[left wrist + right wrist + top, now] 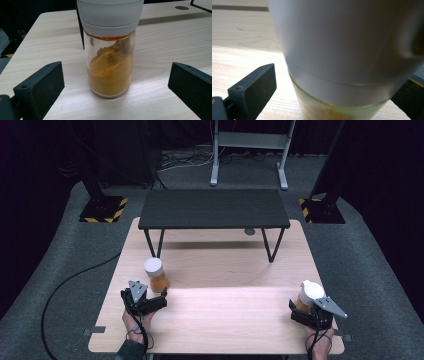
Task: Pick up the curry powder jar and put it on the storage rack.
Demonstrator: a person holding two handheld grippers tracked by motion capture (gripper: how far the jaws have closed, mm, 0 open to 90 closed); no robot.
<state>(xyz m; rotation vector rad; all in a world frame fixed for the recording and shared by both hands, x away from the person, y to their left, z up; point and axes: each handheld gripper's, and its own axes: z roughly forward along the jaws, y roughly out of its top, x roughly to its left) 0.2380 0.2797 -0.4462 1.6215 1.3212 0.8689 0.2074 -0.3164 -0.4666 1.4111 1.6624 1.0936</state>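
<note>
A: While the left gripper point(150, 301) stands wide, where's its spice jar point(110, 53)?
B: Upright on the table point(225, 315), between the jaws, untouched.
A: And the right gripper point(311, 312)?
B: Spread around a second jar point(344, 50); contact unclear.

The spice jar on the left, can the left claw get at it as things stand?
Probably yes. The left claw is open, and in the left gripper view the jar stands upright on the table straight ahead between its jaws, with bare wood on both sides and nothing in between.
</note>
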